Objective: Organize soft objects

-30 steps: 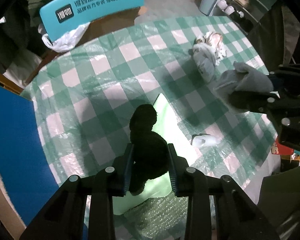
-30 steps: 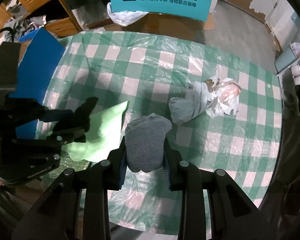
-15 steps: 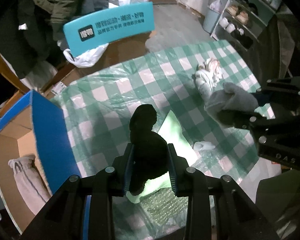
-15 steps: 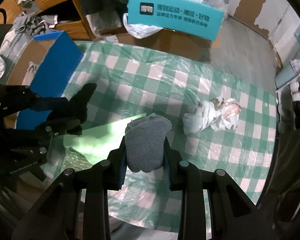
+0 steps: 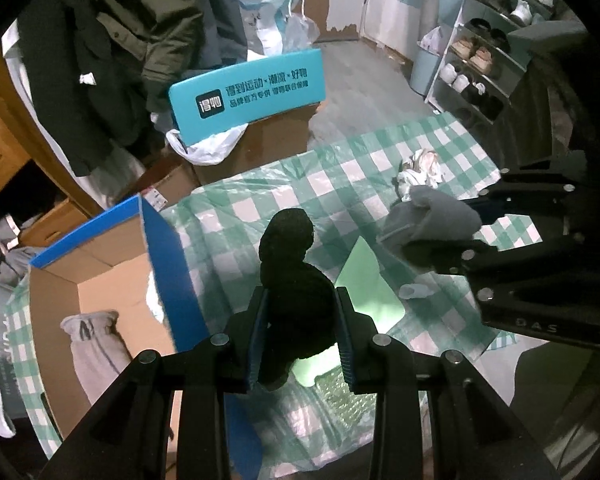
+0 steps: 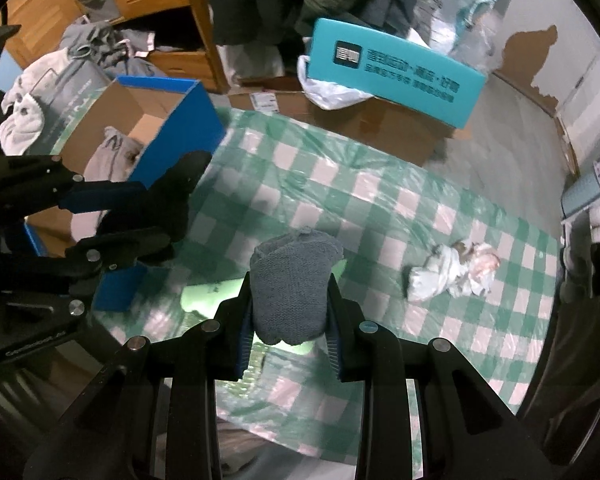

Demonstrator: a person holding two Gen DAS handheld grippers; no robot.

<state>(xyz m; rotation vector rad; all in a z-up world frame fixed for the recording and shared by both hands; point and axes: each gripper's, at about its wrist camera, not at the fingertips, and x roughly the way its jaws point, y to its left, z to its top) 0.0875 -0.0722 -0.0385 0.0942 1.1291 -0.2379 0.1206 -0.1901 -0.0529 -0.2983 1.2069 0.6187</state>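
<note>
Both grippers have risen: left gripper (image 5: 300,332) clamps the black sock (image 5: 292,272), right gripper (image 6: 288,320) the grey sock (image 6: 290,280). Carry them toward the blue box (image 6: 168,120) at ten o'clock, keeping each grip firm.

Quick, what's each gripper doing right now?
Left gripper: shut on a black knitted sock bundle.
Right gripper: shut on a grey knitted sock bundle.

Black knit sock bundle (image 5: 296,292) and grey knit sock bundle (image 6: 290,284) are each clamped upright above the checked cloth; a white crumpled bundle (image 6: 452,270) lies on it.
</note>
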